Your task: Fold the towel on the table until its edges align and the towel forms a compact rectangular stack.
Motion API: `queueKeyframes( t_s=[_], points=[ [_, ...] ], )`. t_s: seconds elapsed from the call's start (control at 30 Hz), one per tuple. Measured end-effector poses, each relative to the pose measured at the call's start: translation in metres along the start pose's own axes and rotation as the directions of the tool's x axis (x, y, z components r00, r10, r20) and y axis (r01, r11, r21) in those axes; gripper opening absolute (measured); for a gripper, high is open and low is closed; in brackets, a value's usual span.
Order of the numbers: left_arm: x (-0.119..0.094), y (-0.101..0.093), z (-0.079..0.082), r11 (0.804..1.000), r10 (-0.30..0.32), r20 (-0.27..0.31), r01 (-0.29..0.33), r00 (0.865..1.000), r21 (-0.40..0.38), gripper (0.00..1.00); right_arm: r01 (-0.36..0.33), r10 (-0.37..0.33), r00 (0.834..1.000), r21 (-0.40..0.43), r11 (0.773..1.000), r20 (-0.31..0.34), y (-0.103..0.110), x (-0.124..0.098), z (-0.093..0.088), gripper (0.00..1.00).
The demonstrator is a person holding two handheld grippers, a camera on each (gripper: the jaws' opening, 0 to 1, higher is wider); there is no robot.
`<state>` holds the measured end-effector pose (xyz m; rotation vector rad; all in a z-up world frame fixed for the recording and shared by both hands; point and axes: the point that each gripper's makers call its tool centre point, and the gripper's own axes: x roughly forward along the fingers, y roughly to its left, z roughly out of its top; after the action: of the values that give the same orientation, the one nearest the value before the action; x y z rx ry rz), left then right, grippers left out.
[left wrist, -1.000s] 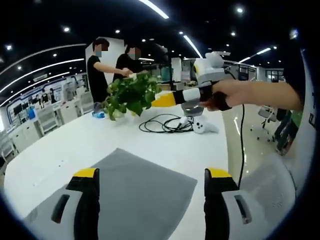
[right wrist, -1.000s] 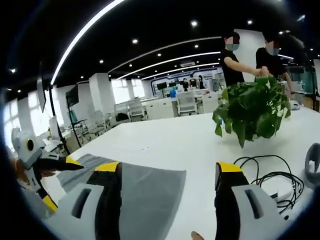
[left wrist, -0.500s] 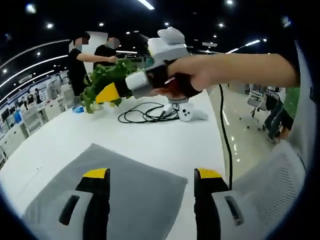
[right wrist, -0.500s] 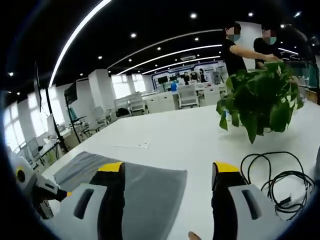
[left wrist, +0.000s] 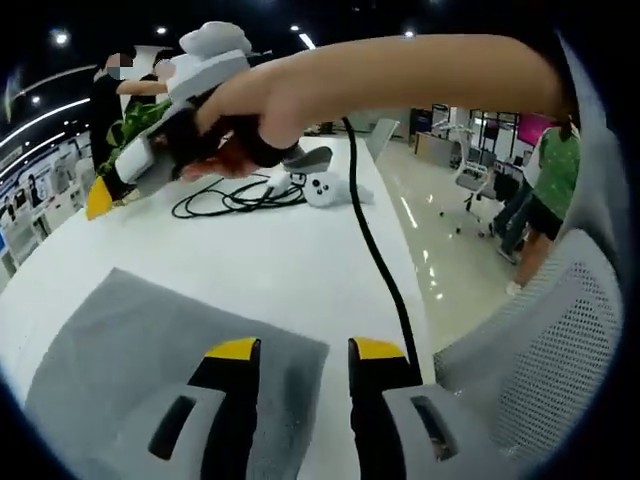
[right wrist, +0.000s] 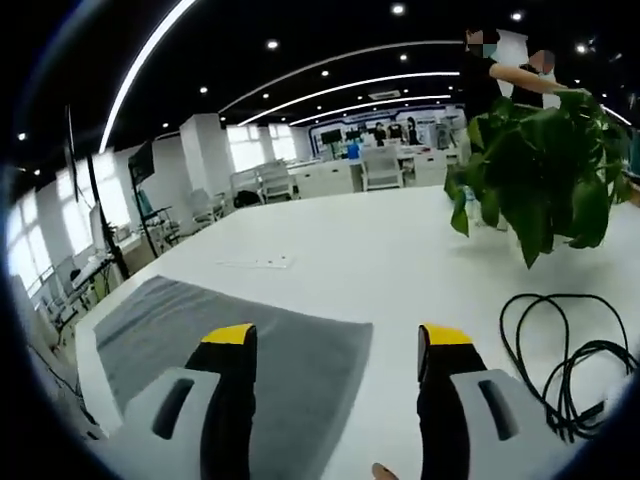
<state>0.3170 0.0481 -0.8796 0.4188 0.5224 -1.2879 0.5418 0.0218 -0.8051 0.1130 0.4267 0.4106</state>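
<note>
**Towel corner between the left jaws, far corner ahead of the right jaws**

In the left gripper view, the left gripper is seen with its two yellow-tipped jaws brought near to each other, with only a narrow gap between them. In this gap the near right corner of the grey towel is seen, but it cannot be told if the cloth is already pinched or only lies under the jaws. From this corner the towel spreads away to the left on the white table, flat and unfolded.

In the right gripper view, the right gripper is held with its jaws wide apart and nothing between them. The towel lies under the left jaw and reaches out to the left; its far right corner is just between the jaws, slightly toward the left one. The right gripper is also seen in the left gripper view, above the table and well beyond the towel.

The left gripper is judged to be the nearer one for the first grasp. A black cable and a green plant are found to the right, apart from the towel.
</note>
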Motion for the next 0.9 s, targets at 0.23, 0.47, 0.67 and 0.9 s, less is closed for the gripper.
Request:
queueKeyframes(
  t_s=[0.23, 0.47, 0.67, 0.9],
  points=[
    [0.019, -0.008, -0.002, 0.999, -0.027, 0.006, 0.027, 1.000, -0.028, 0.26, -0.007, 0.006, 0.999, -0.015, 1.000, -0.032, -0.002, 0.014, -0.010, 0.64],
    [0.029, -0.004, -0.010, 0.997, -0.023, -0.004, 0.023, 1.000, -0.069, 0.22, -0.006, 0.005, 0.999, -0.008, 1.000, -0.052, -0.008, 0.032, -0.020, 0.61],
    [0.031, 0.000, -0.016, 0.999, 0.031, -0.014, -0.030, 0.999, 0.037, 0.19, -0.010, 0.009, 0.997, -0.015, 1.000, -0.081, -0.012, 0.049, -0.030, 0.59],
    [0.031, 0.003, -0.017, 0.998, 0.057, 0.017, -0.057, 0.998, 0.011, 0.09, 0.002, -0.004, 0.995, -0.020, 1.000, -0.099, -0.020, 0.061, -0.037, 0.55]
  ],
)
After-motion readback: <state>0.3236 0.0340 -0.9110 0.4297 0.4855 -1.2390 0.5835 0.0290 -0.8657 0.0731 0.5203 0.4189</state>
